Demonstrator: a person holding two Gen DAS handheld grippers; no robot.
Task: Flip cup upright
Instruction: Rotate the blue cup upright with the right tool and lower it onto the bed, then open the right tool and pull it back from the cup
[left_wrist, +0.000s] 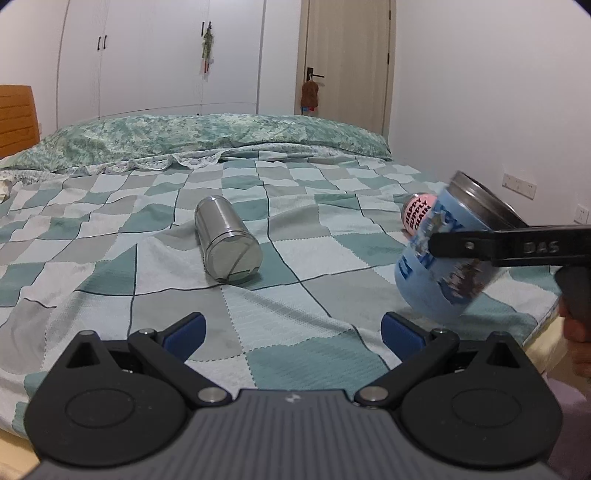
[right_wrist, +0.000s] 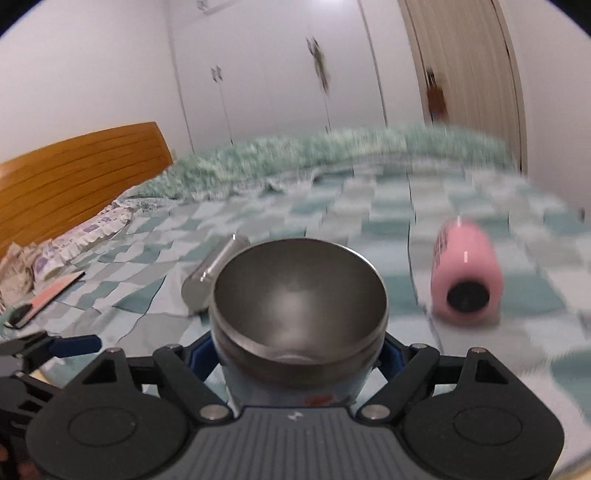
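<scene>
On the bed (left_wrist: 110, 266), a steel can (left_wrist: 227, 240) lay on its side left of centre. The left tongs (left_wrist: 293, 332) hung wide and empty above the checked cover. Farther right, the right tongs (right_wrist: 299, 354) were clamped on the blue cup (left_wrist: 448, 251), which was tilted, its steel rim (left_wrist: 484, 199) pointing up and to the right, its base near the cover. Behind it a pink cup (right_wrist: 467, 273) lay on its side.

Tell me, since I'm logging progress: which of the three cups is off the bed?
The blue cup, tilted in the right gripper; the steel cup and pink cup lie sideways.
</scene>
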